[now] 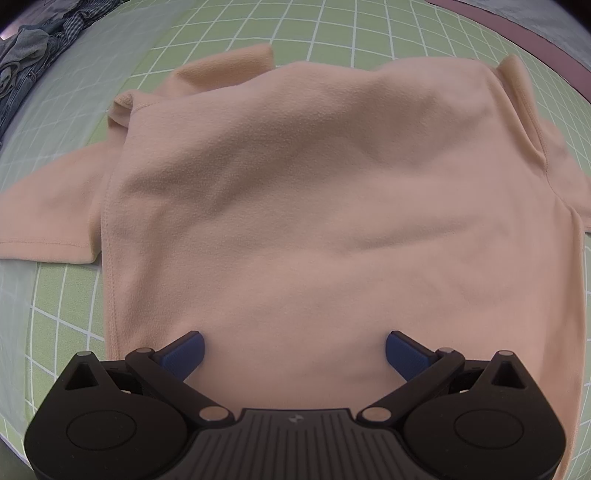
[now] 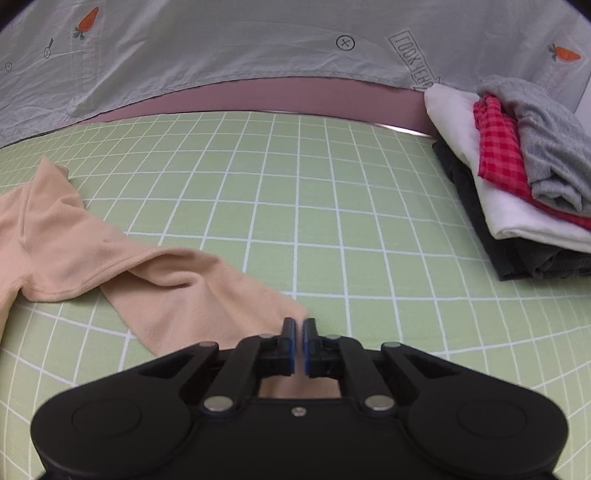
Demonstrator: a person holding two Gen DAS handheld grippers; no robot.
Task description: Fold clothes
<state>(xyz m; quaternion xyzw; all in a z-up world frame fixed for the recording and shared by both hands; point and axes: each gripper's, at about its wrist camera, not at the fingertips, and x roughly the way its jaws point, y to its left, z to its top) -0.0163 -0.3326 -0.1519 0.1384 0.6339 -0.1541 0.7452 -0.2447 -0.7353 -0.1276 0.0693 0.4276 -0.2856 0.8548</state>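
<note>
left wrist: peach fleece top (image 1: pixel 314 192) spread flat.

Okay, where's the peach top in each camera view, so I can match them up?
Left wrist view: the peach top fills the centre, under the open left claw.
Right wrist view: only its sleeve shows at lower left, its end reaching the shut right claw.
Shared landmark: the green grid mat.
</note>
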